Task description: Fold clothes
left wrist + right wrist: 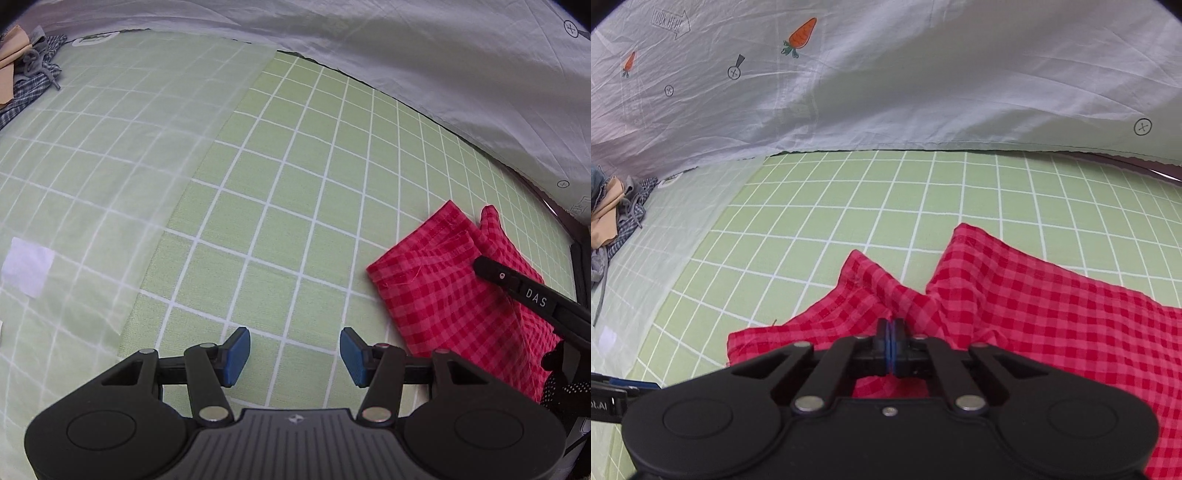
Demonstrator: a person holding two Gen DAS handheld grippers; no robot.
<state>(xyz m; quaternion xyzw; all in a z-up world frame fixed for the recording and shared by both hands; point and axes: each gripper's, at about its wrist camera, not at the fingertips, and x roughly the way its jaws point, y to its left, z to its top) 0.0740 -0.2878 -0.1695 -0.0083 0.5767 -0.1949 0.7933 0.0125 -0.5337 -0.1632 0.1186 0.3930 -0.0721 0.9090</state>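
Spreading across your bench (849, 192), the green grid cloth carries the red checked garment (1034, 306) at its right side, the unfolded pile (617, 218) waiting far left. Your right gripper (891, 332) has its jaws pinched shut at a fold near the garment's middle; your left gripper (294, 354) hovers half-open and empty beside it. Lifting one-handed could bunch the fabric, or the thin pinch may slip.
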